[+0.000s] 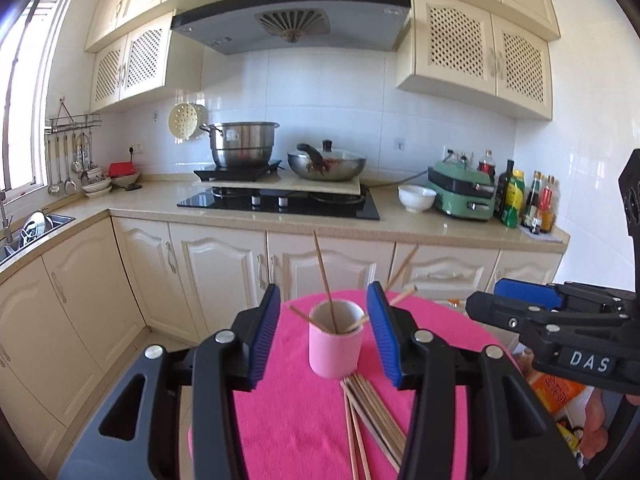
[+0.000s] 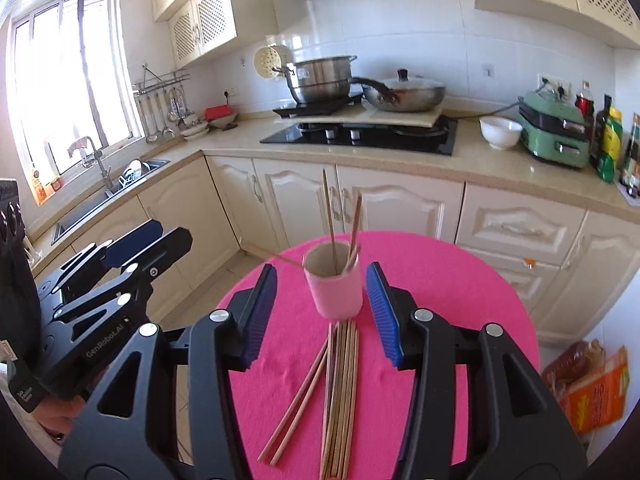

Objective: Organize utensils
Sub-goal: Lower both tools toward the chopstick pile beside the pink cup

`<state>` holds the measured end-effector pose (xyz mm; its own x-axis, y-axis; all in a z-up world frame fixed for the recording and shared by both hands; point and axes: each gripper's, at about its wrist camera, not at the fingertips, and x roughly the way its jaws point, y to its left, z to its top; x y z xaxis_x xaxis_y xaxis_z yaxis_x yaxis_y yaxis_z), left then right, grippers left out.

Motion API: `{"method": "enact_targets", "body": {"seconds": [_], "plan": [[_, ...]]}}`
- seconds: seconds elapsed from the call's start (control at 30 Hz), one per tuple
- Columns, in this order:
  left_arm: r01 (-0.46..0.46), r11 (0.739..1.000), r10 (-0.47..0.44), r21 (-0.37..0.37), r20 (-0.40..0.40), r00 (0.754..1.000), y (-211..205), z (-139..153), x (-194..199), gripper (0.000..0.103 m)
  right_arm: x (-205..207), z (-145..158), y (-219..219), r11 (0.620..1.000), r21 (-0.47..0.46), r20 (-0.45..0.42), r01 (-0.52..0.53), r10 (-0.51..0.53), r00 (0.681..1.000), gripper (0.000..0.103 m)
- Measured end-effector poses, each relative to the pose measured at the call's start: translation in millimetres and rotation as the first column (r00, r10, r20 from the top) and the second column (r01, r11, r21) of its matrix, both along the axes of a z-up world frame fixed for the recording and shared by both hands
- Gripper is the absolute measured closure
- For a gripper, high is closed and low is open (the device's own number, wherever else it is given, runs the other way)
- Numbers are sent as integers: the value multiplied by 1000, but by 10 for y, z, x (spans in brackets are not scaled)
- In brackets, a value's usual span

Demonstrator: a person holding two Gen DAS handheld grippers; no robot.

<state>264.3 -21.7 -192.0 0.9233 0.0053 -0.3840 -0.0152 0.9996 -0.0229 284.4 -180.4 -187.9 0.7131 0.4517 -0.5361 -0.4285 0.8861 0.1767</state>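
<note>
Pink cup (image 1: 335, 342) held few chopsticks (image 1: 323, 276) (rest lay on cloth (image 2: 440, 280)); left gripper (image 1: 323, 332), right gripper (image 2: 322, 312) gaped, empty.

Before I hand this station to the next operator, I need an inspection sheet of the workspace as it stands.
Surface: round table under a pink cloth.
Job's things: pink cup upright, a few chopsticks in the cup; loose chopsticks flat on the cloth in front of it.
Clutter: nothing seen on the cloth; orange packages on the floor beside the table.
Grippers: left gripper and right gripper both open, holding nothing.
Cables: a cord runs to the green appliance.
Surroundings: kitchen counter with steel pot, lidded wok, white bowl, bottles, sink.
</note>
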Motion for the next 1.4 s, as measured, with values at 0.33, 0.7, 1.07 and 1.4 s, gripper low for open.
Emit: {"method": "enact_targets", "body": {"seconds": [0.33, 0.7, 1.07, 1.4], "plan": [[-10, 998, -5, -64, -222, 975, 50, -658, 73, 58, -57, -545, -64, 996, -75, -116, 42, -51, 992, 55], [-10, 990, -84, -144, -630, 772, 4, -1824, 683, 58, 260, -1320, -73, 988, -151, -295, 13, -58, 954, 56], [34, 995, -93, -95, -736, 670, -216, -2238, 1033, 58, 580, -1632, -135, 986, -164, -389, -11, -55, 919, 56], [71, 997, -36, 10, -782, 622, -374, -2275, 1332, 59, 747, -1760, -113, 986, -161, -452, -35, -42, 891, 56]]}}
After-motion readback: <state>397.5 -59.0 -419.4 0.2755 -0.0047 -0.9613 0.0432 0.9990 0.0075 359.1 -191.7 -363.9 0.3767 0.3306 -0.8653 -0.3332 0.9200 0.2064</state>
